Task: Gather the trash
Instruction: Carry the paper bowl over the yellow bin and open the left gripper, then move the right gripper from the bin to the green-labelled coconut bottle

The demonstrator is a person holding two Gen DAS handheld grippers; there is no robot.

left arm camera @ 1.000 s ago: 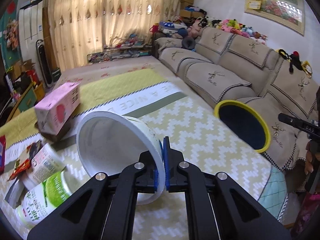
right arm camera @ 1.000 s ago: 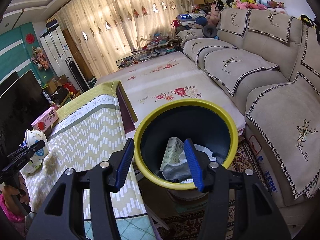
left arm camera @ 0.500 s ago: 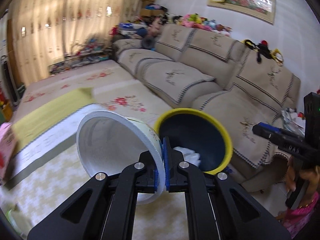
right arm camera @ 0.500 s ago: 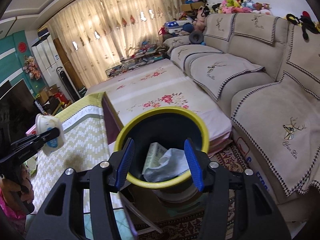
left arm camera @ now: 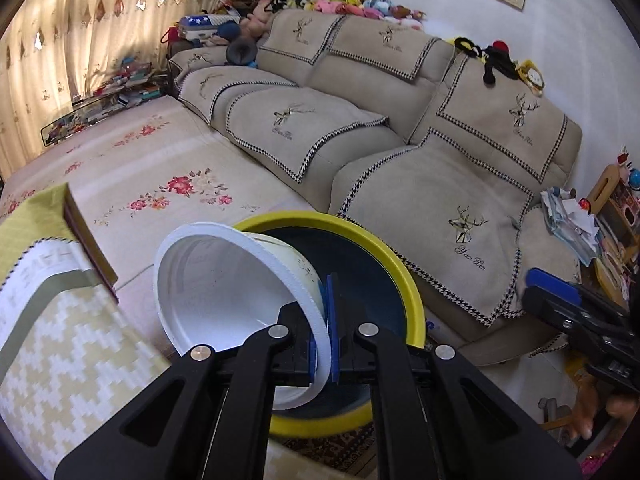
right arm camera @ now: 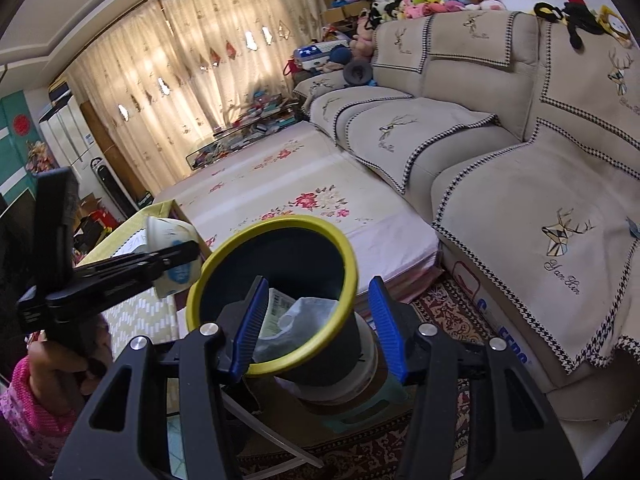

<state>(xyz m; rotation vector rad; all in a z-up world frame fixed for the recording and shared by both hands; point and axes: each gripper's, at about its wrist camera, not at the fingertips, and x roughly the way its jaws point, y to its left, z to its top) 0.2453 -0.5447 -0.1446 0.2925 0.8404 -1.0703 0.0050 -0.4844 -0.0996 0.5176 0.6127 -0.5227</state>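
Observation:
A white paper bowl (left arm camera: 224, 288) hangs tilted, mouth toward the camera, with my left gripper (left arm camera: 325, 332) shut on its rim. The bowl overlaps the near left edge of a dark bin with a yellow rim (left arm camera: 384, 248). In the right wrist view the bowl (right arm camera: 168, 232) and left gripper (right arm camera: 188, 256) sit just left of the bin (right arm camera: 224, 264). My right gripper (right arm camera: 320, 328) stands open above the bin's near side, with nothing between its fingers. Inside the bin lie a carton (right arm camera: 276, 304) and crumpled tissue (right arm camera: 308, 312). The right gripper (left arm camera: 548, 292) shows at the far right of the left wrist view.
The table with a yellow-green chevron cloth (left arm camera: 52, 344) is left of the bin. A beige sofa (left arm camera: 440, 184) stands behind it, and a floral mat (left arm camera: 160, 176) lies between. The bin stands on a stool (right arm camera: 360, 404) over a patterned carpet (right arm camera: 452, 320). A hand in a pink sleeve (right arm camera: 28, 392) holds the left gripper.
My left gripper carried the bowl rightward from over the table to the bin's edge. The bin has slid left in the right wrist view. Both grips look unchanged.

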